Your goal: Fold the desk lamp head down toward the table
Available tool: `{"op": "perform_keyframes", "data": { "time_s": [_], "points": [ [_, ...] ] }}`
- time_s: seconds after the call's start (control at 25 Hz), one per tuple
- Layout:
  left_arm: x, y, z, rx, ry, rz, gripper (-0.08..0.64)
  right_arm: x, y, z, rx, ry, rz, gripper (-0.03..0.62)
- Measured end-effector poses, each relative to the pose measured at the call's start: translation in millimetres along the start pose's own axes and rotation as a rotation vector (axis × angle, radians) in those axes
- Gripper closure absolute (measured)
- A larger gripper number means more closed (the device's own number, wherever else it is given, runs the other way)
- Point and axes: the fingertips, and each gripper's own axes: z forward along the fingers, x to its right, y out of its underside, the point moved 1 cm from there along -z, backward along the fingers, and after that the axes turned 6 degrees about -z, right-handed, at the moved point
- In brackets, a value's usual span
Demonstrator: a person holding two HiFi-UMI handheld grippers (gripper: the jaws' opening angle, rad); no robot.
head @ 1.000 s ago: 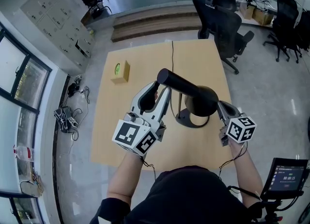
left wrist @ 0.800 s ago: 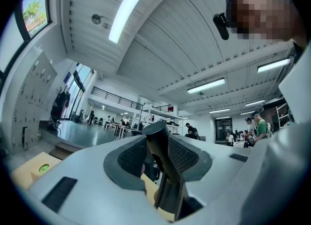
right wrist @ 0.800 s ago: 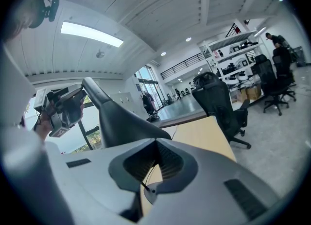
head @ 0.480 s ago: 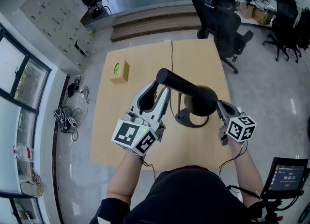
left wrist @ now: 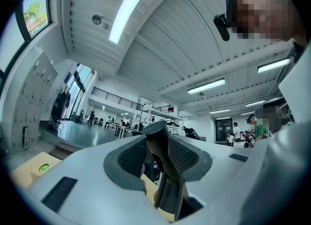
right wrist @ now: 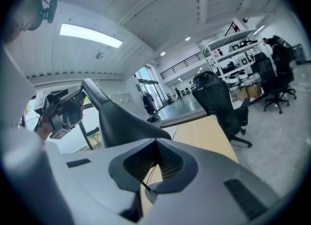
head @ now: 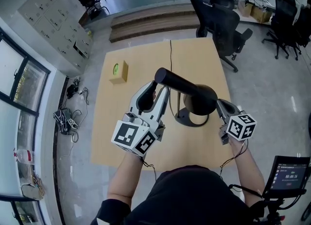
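Nothing has shifted since a second ago: both grippers and the lamp sit as they did. The left gripper (head: 154, 94) is clamped on the far end of the black tube (head: 176, 82) that runs back from the desk lamp head (head: 200, 100), its pads pressing on both sides of it. The right gripper (head: 221, 106) sits just beside the head, its tips drawn together with nothing between them.

The head is raised above the round base (head: 184, 119), near the front of the wooden table (head: 194, 59).

The main risk is that nothing holds the base. If the hinge is stiff, levering the tube could tip or drag the whole lamp. The round tube could also twist in the pads, and the swinging head could strike the right gripper.
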Motion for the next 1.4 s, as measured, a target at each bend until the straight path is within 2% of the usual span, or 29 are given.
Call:
{"op": "perform_keyframes", "data": {
  "time_s": [0.24, 0.44, 0.72, 1.0, 1.12, 1.4],
  "points": [
    [-1.1, 3.2, -0.3, 0.003, 0.013, -0.006, 0.414, -0.2, -0.5, 1.7, -0.01, 0.006, -0.019, 0.588],
    [-6.0, 17.9, -14.4, -0.017, -0.008, -0.051, 0.414, 2.3, 0.5, -5.4, -0.029, 0.021, -0.004, 0.588],
    [-16.6, 83.8, -47.0, -0.153, -0.064, -0.134, 0.414, -2.7, -10.9, -27.3, -0.011, 0.009, 0.085, 0.588],
    [9.0, 144.9, -63.9, -0.284, -0.036, -0.216, 0.414, -48.8, -37.1, -48.9, 0.079, -0.102, 0.07, 0.588],
    [20.2, 159.3, -64.8, -0.31, -0.014, -0.238, 0.414, -73.8, -47.1, -54.8, 0.136, -0.154, 0.011, 0.588],
    [46.8, 155.9, -59.1, -0.317, 0.056, -0.242, 0.414, -128.6, -60.3, -69.6, 0.207, -0.177, -0.303, 0.588]
  ]
}}
